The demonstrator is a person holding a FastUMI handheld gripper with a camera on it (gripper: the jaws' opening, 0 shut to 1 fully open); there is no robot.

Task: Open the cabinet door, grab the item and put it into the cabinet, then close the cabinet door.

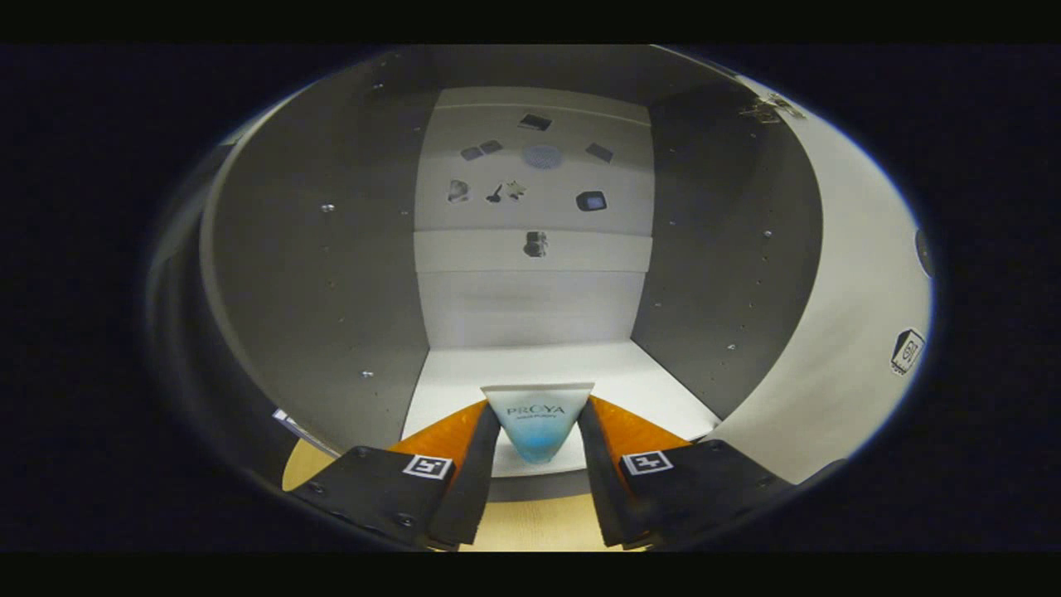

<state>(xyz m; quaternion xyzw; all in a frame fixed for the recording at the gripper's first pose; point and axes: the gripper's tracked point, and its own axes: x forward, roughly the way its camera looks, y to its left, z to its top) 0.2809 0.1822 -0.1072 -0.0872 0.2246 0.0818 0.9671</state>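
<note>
While the cabinet point(331, 274) is seen from the front with its door point(854, 274) swung open at the right of the frame, a cosmetic tube point(537, 423) is held between the two fingers of the gripper point(539, 431), low in the middle of the frame. Both fingers are pressed against the sides of the tube, so it is grasped, with its flat crimped end pointing forward over the front edge of the cabinet floor point(530, 373).

The tube is judged to be light and soft: a plastic squeeze tube that gives way under pressure and whose smooth skin may slip. A hold across the body, as is kept now, seems suitable, but only moderate force is advised, so that the tube is not squashed or squeezed forward out of the fingers.

Inside, the cabinet floor is white and bare, and nothing is seen in the way of the tube. Grey side walls stand left and right of it. Small dark stickers point(591, 201) are fixed on the back panel point(530, 307) in the upper middle of the frame. The light wooden surface point(522, 522) is seen below the fingers.
</note>
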